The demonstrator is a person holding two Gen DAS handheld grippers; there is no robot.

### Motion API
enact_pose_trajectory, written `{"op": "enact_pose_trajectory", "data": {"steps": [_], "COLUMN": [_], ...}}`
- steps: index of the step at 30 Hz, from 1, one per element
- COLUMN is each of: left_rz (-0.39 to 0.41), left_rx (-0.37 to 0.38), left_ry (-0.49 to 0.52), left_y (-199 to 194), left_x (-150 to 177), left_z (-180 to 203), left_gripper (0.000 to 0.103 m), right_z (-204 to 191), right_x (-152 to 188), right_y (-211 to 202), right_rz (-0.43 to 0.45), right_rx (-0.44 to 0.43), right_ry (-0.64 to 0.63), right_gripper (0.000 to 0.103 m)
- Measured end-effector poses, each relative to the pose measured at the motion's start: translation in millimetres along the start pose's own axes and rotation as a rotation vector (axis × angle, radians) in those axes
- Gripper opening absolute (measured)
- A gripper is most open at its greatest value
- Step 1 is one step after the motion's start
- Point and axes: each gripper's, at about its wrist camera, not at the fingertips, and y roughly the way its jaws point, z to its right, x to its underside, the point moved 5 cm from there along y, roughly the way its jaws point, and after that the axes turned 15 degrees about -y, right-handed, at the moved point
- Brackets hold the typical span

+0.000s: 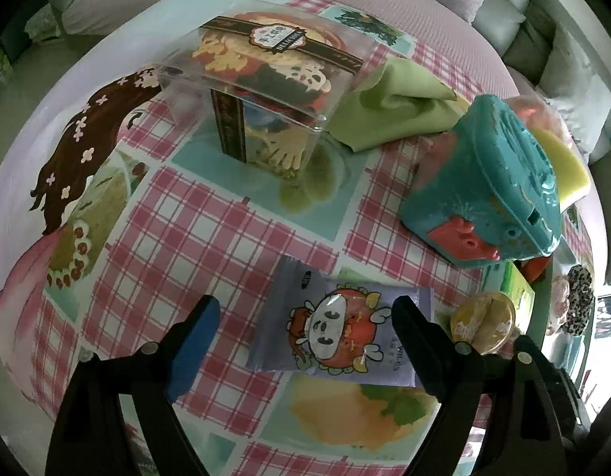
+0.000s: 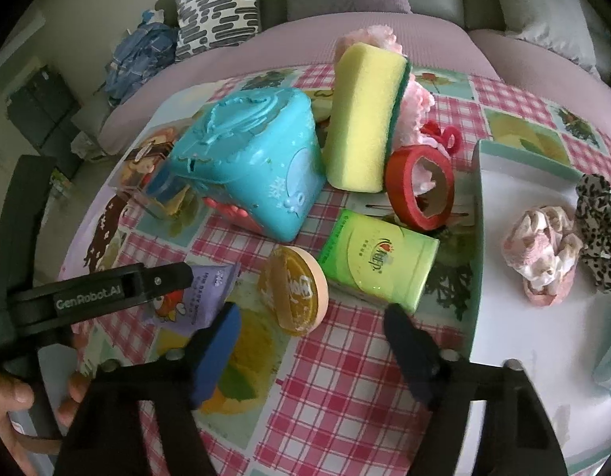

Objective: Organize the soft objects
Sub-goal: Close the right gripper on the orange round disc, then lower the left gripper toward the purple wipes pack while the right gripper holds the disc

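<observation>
Both tools are unclenched: the left gripper (image 1: 305, 337) straddles a purple wipes packet (image 1: 337, 341) on the table (image 1: 210, 238); the right gripper (image 2: 313, 341) hovers empty beside the white tray (image 2: 503, 337).

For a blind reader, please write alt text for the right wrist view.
The open right tool hovers over a checked tablecloth, near a round yellow tin and a green tissue pack. Behind stand a turquoise toy case, a yellow sponge and red tape. A white tray at right holds two scrunchies.
</observation>
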Motion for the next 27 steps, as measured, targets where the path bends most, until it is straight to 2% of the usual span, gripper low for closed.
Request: {"op": "enact_pose_trajectory", "data": {"steps": [3, 5, 10, 19, 27], "left_rz": [0.001, -0.002, 0.001, -0.003, -0.005], "left_rx": [0.008, 0.017, 0.032, 0.037, 0.031], "left_ry": [-0.007, -0.006, -0.010, -0.019, -0.020], "left_y": [0.2, -3.7, -13.5, -18.6, -15.6], "left_x": [-3.4, -8.2, -8.9, -11.7, -11.1], "left_z": [-1.1, -13.4, -18.7, -25.5, -24.6], "left_gripper": [0.089, 0.089, 0.089, 0.089, 0.089], "right_z": [0.7, 1.2, 1.4, 0.6, -2.9], "right_x": [-1.0, -1.5, -2.2, -2.2, -3.9], "right_y": [5.5, 8.2, 13.4, 12.4, 10.0], "right_rz": [-0.006, -0.007, -0.007, -0.001, 0.012], "right_rx": [-0.006, -0.017, -0.030, -0.042, -0.049], "right_ry": [0.014, 0.023, 0.042, 0.035, 0.025], "right_gripper": [0.067, 0.063, 0.049, 0.030, 0.022]}}
